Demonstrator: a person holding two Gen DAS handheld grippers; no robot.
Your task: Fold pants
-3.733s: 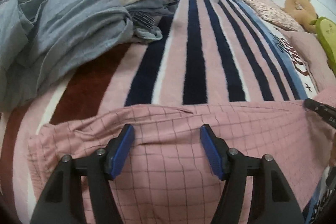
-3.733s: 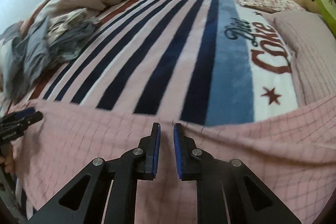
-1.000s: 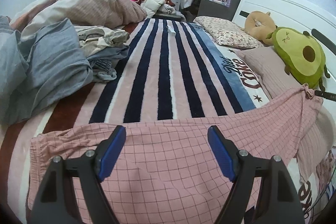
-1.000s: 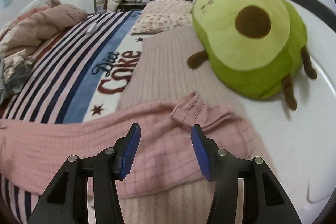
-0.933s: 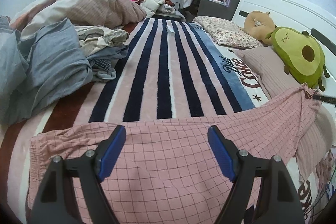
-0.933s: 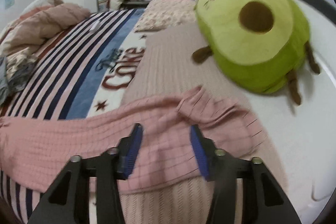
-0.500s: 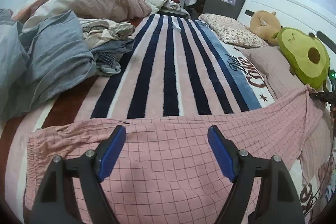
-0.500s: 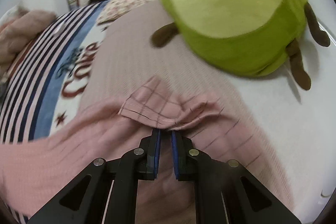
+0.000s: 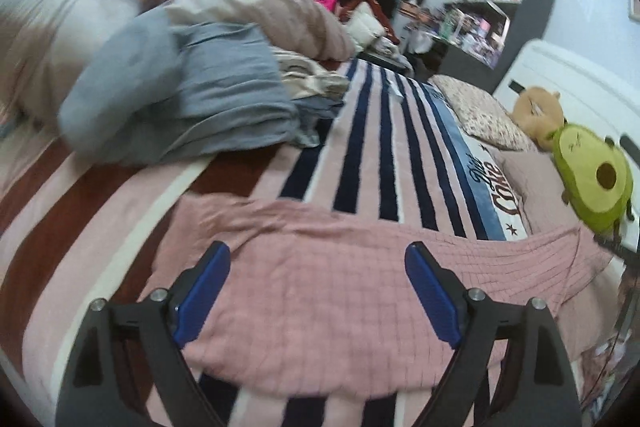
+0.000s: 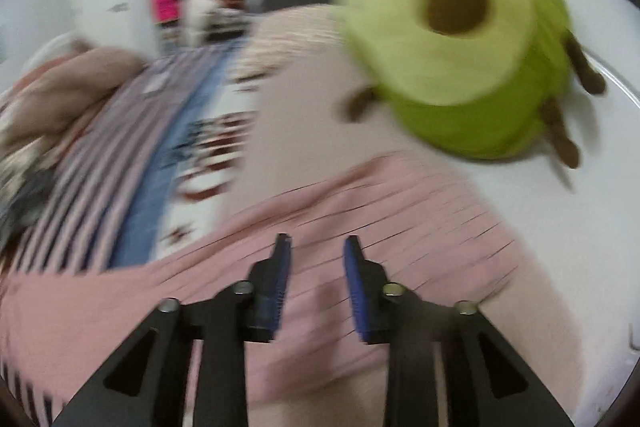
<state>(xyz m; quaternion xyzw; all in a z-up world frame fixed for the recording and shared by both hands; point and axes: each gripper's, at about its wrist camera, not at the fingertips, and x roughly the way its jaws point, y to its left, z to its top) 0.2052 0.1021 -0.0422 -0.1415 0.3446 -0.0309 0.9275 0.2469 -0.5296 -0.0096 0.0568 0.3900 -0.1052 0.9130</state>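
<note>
Pants (image 9: 332,291) lie spread lengthwise across the striped blanket (image 9: 360,155), waist toward your left, cuff end reaching the pillow (image 10: 304,115) near the avocado plush (image 10: 460,59). No fold is visible yet; judge the task as barely started. Your left gripper (image 9: 318,281) stands wide open above the fabric, holding nothing. Your right gripper (image 10: 316,267) is partly open over the cuff end, holding nothing.
</note>
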